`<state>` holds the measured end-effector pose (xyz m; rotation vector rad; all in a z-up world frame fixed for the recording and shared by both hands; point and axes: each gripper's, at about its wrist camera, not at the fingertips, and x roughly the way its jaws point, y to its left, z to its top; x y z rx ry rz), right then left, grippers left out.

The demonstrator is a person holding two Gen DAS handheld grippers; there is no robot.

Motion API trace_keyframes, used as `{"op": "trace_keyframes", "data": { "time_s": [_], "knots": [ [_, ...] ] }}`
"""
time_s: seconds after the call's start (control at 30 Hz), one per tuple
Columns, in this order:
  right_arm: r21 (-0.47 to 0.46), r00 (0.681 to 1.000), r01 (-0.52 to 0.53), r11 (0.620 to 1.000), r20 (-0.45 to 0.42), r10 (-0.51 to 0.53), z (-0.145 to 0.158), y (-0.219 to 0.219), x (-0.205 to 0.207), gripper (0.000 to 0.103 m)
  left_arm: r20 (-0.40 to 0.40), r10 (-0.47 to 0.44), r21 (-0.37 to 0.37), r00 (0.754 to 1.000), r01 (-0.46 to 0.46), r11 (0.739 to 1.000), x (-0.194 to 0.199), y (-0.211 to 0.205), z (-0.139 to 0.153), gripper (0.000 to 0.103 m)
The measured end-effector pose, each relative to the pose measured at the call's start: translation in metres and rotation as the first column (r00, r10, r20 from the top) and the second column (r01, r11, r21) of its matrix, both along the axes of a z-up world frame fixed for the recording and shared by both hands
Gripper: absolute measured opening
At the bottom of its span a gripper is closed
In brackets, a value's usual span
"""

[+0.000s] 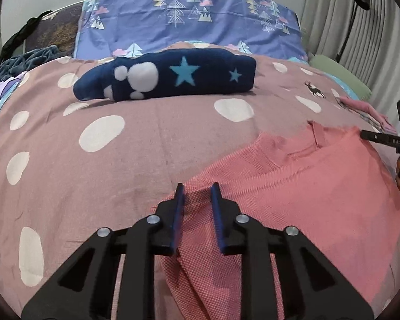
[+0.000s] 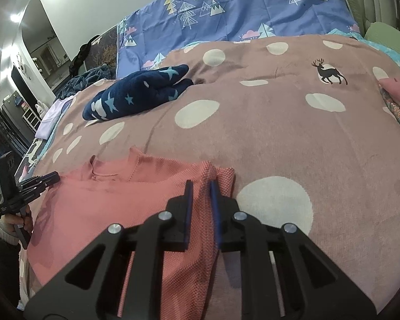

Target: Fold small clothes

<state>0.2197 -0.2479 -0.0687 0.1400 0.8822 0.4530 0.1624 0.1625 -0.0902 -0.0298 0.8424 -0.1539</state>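
A pink shirt (image 1: pixel 314 181) lies spread on a bed, on a mauve blanket (image 1: pixel 136 144) with white dots, collar toward the headboard end. The left gripper (image 1: pixel 197 189) sits at the shirt's left shoulder, where a fold of sleeve fabric rises between its blue pads (image 1: pixel 179 213); the jaws stand narrow, and the cloth fills the gap between them, so they look closed onto it. The right gripper (image 2: pixel 201 186) is at the opposite shoulder, its jaws nearly together with a ridge of the shirt (image 2: pixel 114 202) pinched upright between the pads (image 2: pixel 214 208). Each gripper shows at the edge of the other's view: the right one (image 1: pixel 378 137) touching the shirt's far corner, the left one (image 2: pixel 44 181) at the shirt's edge with a hand (image 2: pixel 16 221) on its handle. Farther up the blanket (image 2: pixel 266 133), well apart from the shirt, lies a folded navy fleece (image 1: pixel 168 76) with stars and white blobs. A pile of pink and patterned clothes (image 2: pixel 397 101) rests at the right edge of the bed. Beyond is a blue sheet (image 1: pixel 189 18) printed with trees.
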Motion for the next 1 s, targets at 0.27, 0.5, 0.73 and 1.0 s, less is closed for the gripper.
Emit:
{"op": "trace_keyframes", "data": {
  "time_s": [0.27, 0.5, 0.73, 1.0],
  "knots": [
    [-0.019, 1.000, -0.001, 1.000, 0.021, 0.001, 0.000, 0.005, 0.000, 0.003, 0.004, 0.018, 0.049, 1.000, -0.018, 0.999, 0.003, -0.001, -0.002, 0.005],
    [0.082, 0.985, -0.012, 0.997, 0.175, -0.002, 0.044, -0.005, -0.013, 0.003, 0.188, 0.013, 0.026, 0.982, -0.018, 0.999, -0.012, -0.003, 0.047, 0.003],
    [0.058, 0.994, 0.101, 0.993, 0.026, -0.102, 0.007, -0.007, 0.028, 0.023, 0.081, 0.079, 0.078, 0.994, -0.085, 0.993, 0.027, 0.003, 0.010, 0.010],
    [0.059, 0.993, 0.116, 0.992, -0.004, -0.116, 0.002, -0.044, 0.007, 0.013, 0.115, -0.029, 0.111, 0.993, 0.016, 0.994, -0.017, -0.046, 0.028, 0.037]
  ]
}}
